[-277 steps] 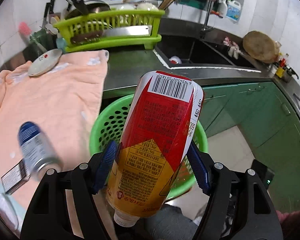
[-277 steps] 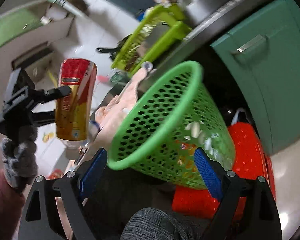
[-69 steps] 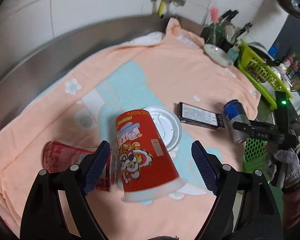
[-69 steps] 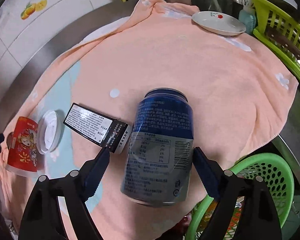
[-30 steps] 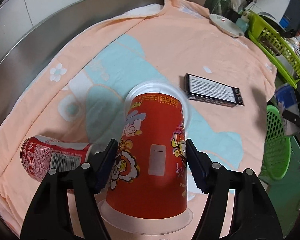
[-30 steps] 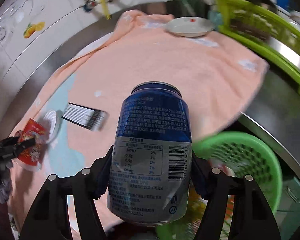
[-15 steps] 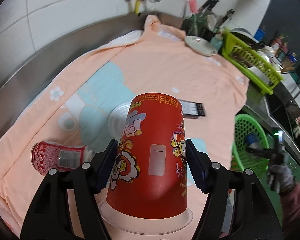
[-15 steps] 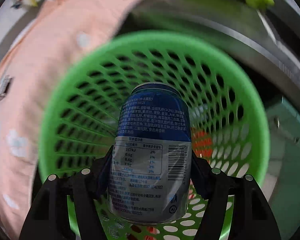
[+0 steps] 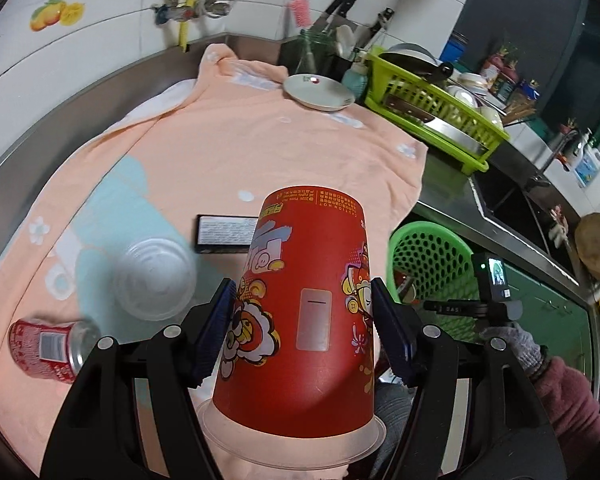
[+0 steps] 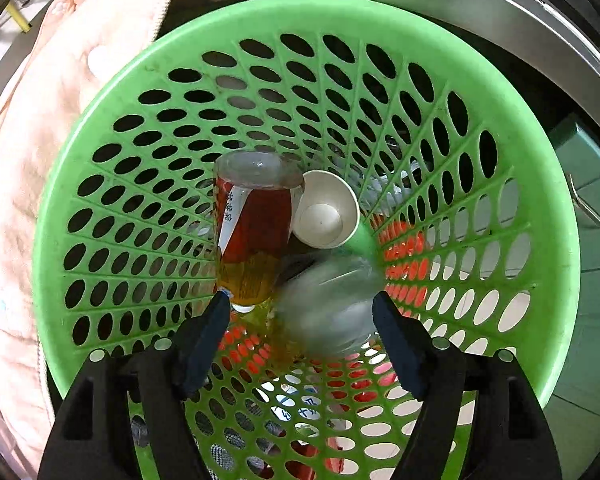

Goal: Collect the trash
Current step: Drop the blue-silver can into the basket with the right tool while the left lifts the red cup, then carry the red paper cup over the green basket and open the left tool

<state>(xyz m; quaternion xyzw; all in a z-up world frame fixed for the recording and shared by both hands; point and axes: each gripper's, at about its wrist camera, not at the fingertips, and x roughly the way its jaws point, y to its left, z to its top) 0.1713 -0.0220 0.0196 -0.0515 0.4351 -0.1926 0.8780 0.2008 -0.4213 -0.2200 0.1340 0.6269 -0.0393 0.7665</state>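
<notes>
1. Left wrist view: the left gripper (image 9: 302, 334) is clamped on a red paper cup (image 9: 306, 320), held upside down above the peach towel (image 9: 204, 160). Half a second ago it hung lower; now more of the counter shows, and the green basket (image 9: 432, 258) sits just beyond the towel's edge. A clear lid (image 9: 154, 282), a flat black box (image 9: 226, 234) and a red can (image 9: 48, 350) lie on the towel, so I judge three pieces remain after the cup

2. Right wrist view: the right gripper (image 10: 300, 340) stands spread and empty over the basket (image 10: 112, 92). The blue can (image 10: 328, 308), pinched between the pads half a second ago, is now a blurred shape falling inside, next to a red bottle (image 10: 254, 232) and a white cup (image 10: 326, 216). That piece is delivered; the right tool is free for the next one
</notes>
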